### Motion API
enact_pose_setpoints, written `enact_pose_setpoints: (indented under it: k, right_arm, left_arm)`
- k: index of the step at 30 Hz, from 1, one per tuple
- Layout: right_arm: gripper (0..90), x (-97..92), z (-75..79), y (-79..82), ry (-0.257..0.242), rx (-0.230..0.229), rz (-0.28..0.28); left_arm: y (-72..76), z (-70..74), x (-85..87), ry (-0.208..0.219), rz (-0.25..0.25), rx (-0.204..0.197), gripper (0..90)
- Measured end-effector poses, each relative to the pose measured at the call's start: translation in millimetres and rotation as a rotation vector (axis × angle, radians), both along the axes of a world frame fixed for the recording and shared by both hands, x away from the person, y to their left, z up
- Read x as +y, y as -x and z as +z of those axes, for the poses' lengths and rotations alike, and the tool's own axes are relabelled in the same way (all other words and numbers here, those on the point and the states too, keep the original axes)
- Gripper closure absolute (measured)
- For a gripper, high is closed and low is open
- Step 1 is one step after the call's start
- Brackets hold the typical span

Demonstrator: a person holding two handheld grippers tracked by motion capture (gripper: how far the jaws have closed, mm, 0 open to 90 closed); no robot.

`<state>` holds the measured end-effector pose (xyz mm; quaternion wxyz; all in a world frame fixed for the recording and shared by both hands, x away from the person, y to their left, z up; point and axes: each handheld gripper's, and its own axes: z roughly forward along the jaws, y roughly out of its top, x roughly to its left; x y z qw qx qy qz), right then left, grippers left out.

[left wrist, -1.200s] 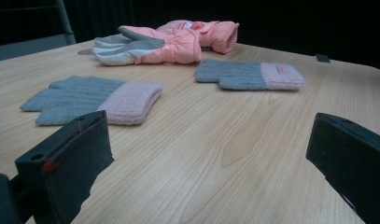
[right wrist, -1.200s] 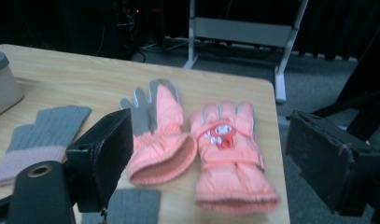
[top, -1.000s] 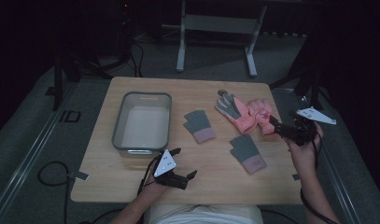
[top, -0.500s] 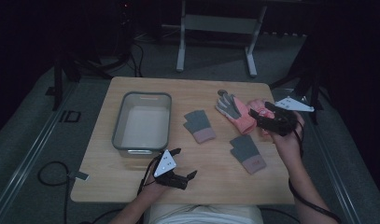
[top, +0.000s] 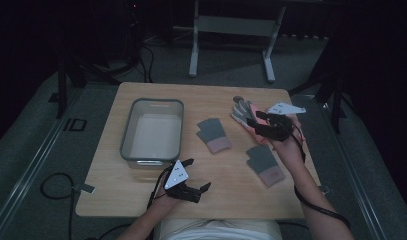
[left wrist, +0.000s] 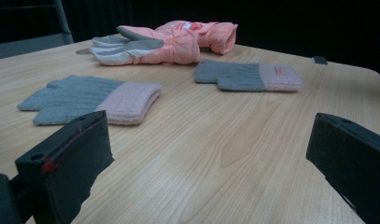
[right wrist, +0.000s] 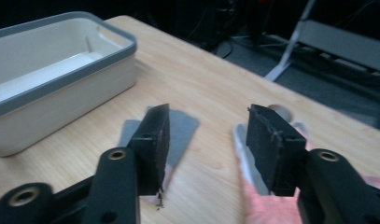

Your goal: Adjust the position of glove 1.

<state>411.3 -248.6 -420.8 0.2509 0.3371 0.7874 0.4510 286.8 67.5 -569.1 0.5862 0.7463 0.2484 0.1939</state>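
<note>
A pair of pink ski gloves (top: 243, 114) with grey-white fingers (right wrist: 246, 161) lies at the table's far right. My right gripper (top: 256, 122) hovers just above them, pointing left. Its jaws (right wrist: 208, 116) stand half open and have just been closing, with nothing pressed between the pads. One grey knit glove with a pink cuff (top: 213, 135) lies mid-table, and another (top: 263, 164) lies nearer the front right. My left gripper (top: 200, 174) rests near the front edge, wide open (left wrist: 206, 126) and empty, facing the knit gloves (left wrist: 89, 100) and the ski gloves (left wrist: 164, 42).
A grey-rimmed white bin (top: 152, 131) stands empty at the table's left (right wrist: 61, 65). Bare wood (top: 141, 185) lies around the left gripper. A metal stand (top: 231, 30) is on the floor behind the table, and cables trail on the floor at the left.
My right gripper has moved left from the table's right edge to above the pink ski gloves, and its jaws have narrowed. The left gripper has stayed where it was.
</note>
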Motion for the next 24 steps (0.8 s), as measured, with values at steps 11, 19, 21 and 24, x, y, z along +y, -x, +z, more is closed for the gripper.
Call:
enact_pose_setpoints:
  k: [11, 19, 21, 24]
  right_arm:
    - [54.9, 34.3, -27.3, -21.9, 0.047, 0.077, 0.078]
    - [59.3, 52.3, -50.5, -38.1, 0.074, 0.106, 0.108]
    - [59.4, 58.0, -57.4, -42.1, 0.082, 0.124, 0.119]
    - [61.2, 64.5, -66.4, -46.9, 0.086, 0.140, 0.123]
  left_arm:
    - [0.5, 0.1, -0.3, -0.002, -0.011, -0.002, 0.0]
    - [0.4, -0.1, -0.1, 0.007, -0.015, -0.003, 0.0]
    - [0.5, 0.0, 0.0, 0.004, -0.016, -0.004, 0.0]
    - [0.9, 0.0, -0.4, 0.001, -0.019, -0.004, 0.0]
